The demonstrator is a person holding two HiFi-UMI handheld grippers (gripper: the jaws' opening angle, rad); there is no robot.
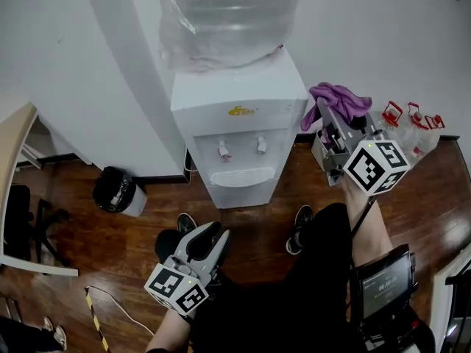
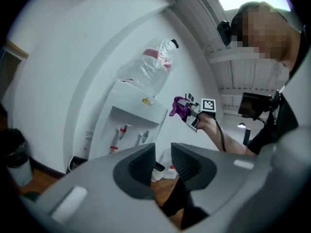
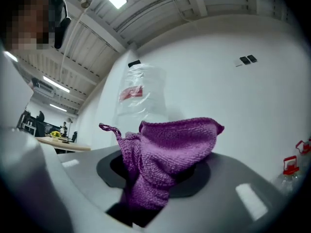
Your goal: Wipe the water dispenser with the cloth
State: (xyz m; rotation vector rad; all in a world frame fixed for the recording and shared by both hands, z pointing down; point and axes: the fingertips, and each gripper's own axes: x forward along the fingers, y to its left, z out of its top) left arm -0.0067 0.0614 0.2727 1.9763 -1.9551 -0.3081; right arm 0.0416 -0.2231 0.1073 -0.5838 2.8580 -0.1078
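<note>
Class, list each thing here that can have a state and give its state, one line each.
White plastic water dispenser: upright.
Clear plastic water bottle: seated on top of it.
Purple knitted cloth: bunched, clamped in right tongs.
Left tongs: slightly open, empty.
Black waste bin: upright.

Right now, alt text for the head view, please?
The right gripper holds a purple cloth up beside a white water dispenser that carries an upturned bottle. The left gripper hangs lower, jaws apart and empty, above a wooden floor.
</note>
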